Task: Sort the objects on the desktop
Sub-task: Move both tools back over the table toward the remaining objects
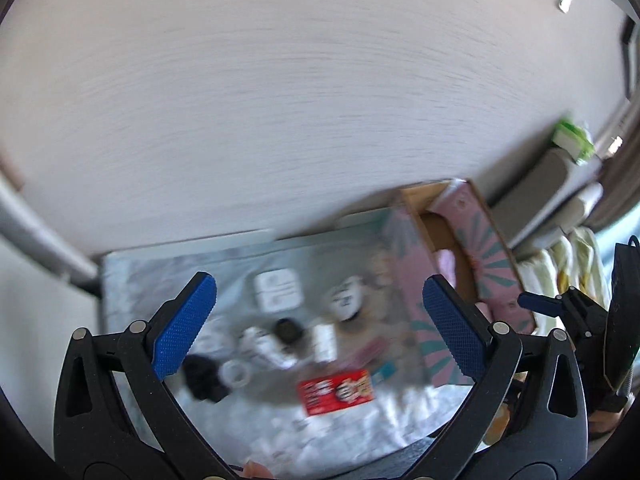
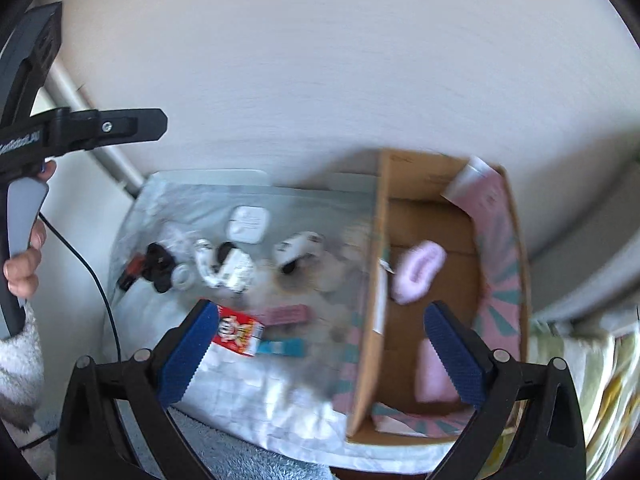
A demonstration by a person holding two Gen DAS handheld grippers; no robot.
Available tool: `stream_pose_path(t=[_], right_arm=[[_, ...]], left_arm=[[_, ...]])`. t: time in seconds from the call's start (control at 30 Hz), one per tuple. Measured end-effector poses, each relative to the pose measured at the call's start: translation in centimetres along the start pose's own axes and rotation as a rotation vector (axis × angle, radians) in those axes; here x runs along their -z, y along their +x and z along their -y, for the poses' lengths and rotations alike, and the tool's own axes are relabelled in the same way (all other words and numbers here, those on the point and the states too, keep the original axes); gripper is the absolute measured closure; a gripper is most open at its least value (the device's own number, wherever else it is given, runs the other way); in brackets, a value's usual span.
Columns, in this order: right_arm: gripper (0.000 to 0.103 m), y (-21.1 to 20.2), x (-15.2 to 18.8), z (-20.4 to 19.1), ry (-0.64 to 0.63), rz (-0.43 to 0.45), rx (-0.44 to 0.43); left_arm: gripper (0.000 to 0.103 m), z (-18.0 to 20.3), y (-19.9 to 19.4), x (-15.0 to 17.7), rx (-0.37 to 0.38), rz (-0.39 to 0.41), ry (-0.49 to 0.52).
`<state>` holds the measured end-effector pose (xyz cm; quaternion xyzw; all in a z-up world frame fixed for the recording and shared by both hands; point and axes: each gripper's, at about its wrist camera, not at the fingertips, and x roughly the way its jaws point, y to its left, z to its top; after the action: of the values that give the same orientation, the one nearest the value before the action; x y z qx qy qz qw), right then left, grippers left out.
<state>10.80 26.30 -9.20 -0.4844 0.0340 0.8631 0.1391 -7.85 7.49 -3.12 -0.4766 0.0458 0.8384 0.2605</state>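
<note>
Two grippers hang high over the desk, both spread wide with nothing between the blue pads: left gripper (image 1: 320, 326), right gripper (image 2: 320, 354). Both views are motion-blurred, so small items are hard to name. Nearest to the right gripper lies a red printed packet (image 2: 237, 335) beside its left pad, with a teal strip (image 2: 285, 347) and a pink flat piece (image 2: 286, 315) just beyond. All sit loose on the silvery mat (image 2: 256, 392), probably laid out as the unsorted pile. Mid mat holds a cluster: black clip-like thing (image 2: 158, 266), clear tape ring (image 2: 183, 276), white tangled bits (image 2: 224, 266), white roll (image 2: 298, 252). Farther back is a white square box (image 2: 247, 224). To the right stands the open cardboard box (image 2: 380, 280) with pink-teal outer print, likely the sorting bin; a pale pink fuzzy item (image 2: 418, 266) sits over its floor, and another pink piece (image 2: 432, 372) is nearer. The person's hand (image 2: 24, 264) on the left handle shows at the edge. Judgement: sorting is partly done, most items are not yet binned, and the open jaws suit a fresh pick, the packet being closest.
</note>
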Motion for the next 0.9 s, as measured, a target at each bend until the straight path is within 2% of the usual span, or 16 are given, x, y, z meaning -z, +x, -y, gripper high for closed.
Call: stream_pose_path(t=[0.2,0.37,0.5,0.7,0.9], right_arm=[[0.001,1.7,-0.5,-4.0,-0.112,-0.016,-0.039],[0.001,3.0,-0.4,-6.2,-0.167,-0.044,-0.075],[0.001,4.4,-0.2,-7.7,-0.169,-0.071,-0.090],[0.001,6.6,0.3,-9.0,-0.185,-0.113,-0.108],[0.001,8.5,1.0,-10.1,-0.241,-0.137,-0.097]], left_arm=[[0.000,-5.8,-2.3,2.6,-0.091,0.034,-0.110],[0.000,-9.9,-3.3,4.9,-0.111,0.034,-0.206],[0.000,-11.8,-3.2,6.8,-0.146,0.016,-0.246],[0.000,-13.2,-1.9,9.8,-0.182,-0.015,-0.237],[0.002,-12.8,1.4,11.7,-0.172,-0.050,-0.203]])
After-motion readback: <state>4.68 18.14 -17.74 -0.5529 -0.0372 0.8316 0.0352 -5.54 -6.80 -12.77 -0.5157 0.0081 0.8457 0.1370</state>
